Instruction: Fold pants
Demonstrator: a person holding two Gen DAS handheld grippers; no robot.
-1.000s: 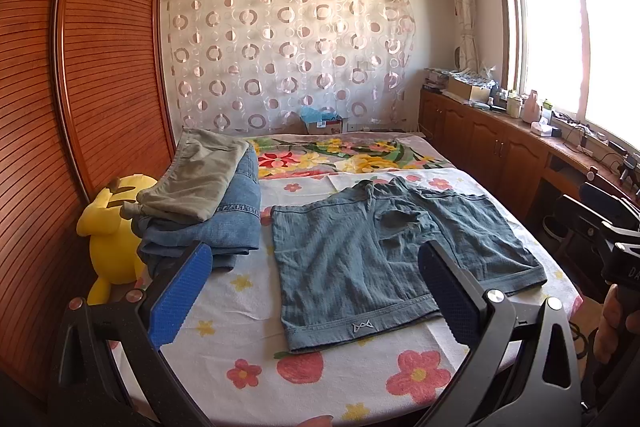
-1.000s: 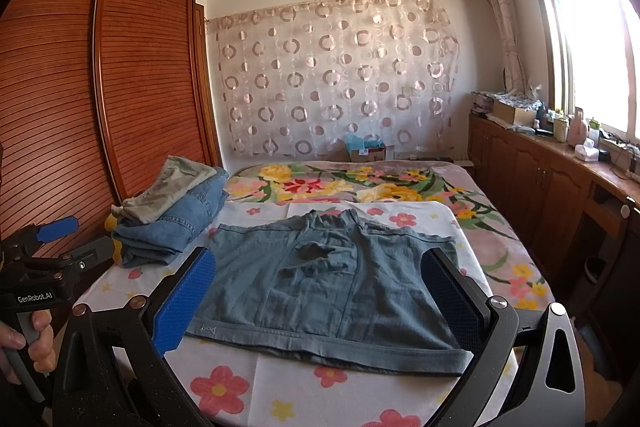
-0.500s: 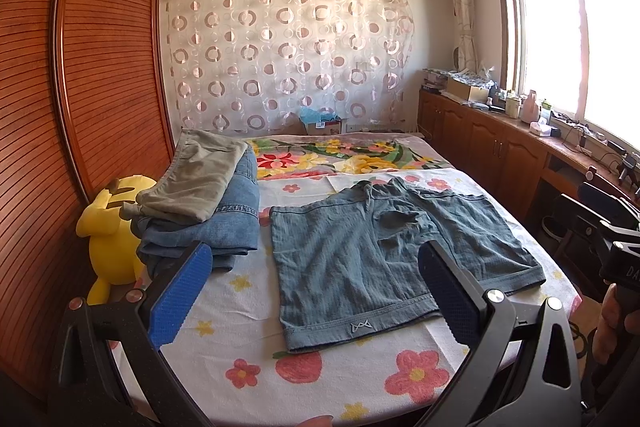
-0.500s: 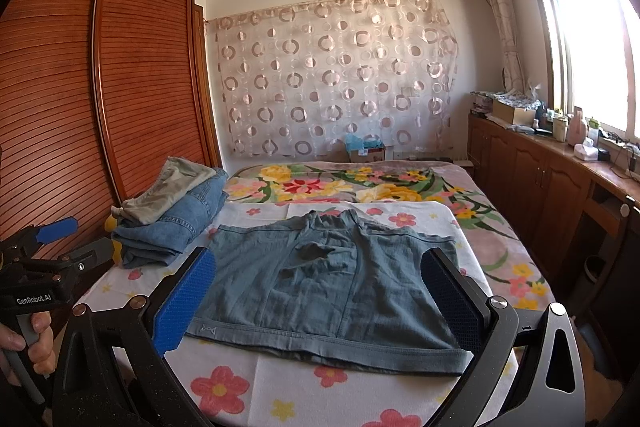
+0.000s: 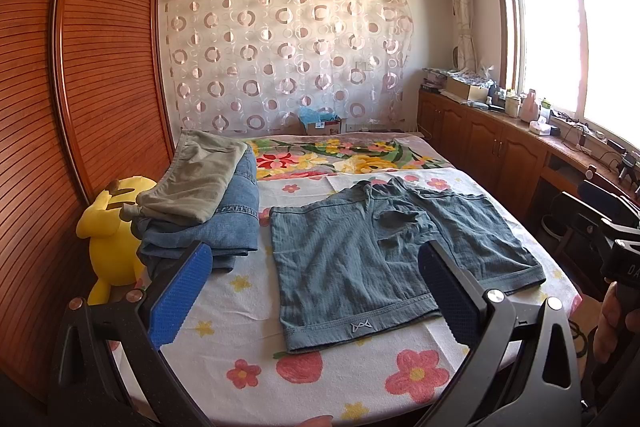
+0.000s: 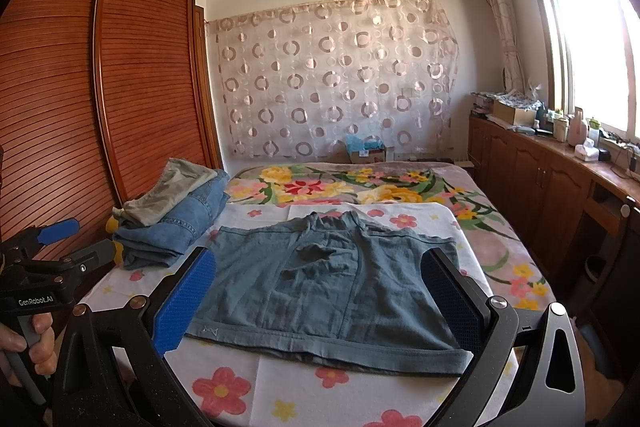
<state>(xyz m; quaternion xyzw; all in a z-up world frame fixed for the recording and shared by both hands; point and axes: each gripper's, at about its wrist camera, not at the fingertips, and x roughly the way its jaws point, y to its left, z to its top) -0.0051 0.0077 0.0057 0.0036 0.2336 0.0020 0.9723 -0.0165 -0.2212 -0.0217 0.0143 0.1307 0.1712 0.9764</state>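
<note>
Blue-grey shorts lie flat and spread out on the flowered bed sheet, with the waistband toward the near edge. They also show in the right wrist view. My left gripper is open and empty, held above the near edge of the bed. My right gripper is open and empty, held above the near edge over the shorts' waistband. Neither touches the cloth. The left gripper's body shows at the left of the right wrist view.
A pile of folded clothes, olive on top of denim, sits at the bed's left side. A yellow plush toy stands beside it against the wooden wardrobe. Wooden cabinets with clutter run under the window at right.
</note>
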